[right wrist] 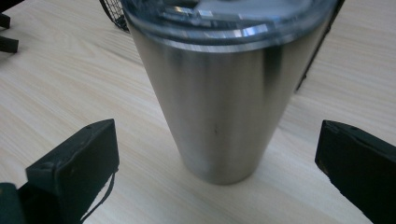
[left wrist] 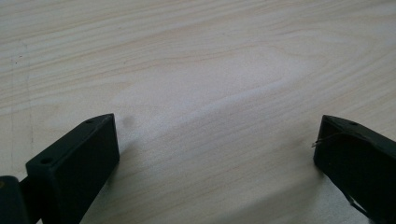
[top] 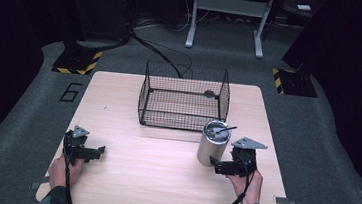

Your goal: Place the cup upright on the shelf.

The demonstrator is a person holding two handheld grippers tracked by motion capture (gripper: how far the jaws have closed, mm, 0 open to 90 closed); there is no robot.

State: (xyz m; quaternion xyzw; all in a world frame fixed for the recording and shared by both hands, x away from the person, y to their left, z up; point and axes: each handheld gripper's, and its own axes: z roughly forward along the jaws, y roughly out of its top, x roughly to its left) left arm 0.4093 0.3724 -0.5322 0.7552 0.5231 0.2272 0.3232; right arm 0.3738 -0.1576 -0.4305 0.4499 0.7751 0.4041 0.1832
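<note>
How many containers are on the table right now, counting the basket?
2. The wire basket sits at the far middle of the table, looking empty apart from a small dark spot. The steel tumbler stands upright just in front of its right corner, before the right tongs.

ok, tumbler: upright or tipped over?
Upright. The steel tumbler stands on its base on the table, lid on top, in front of the wire basket. The right gripper is open around it, not touching.
</note>
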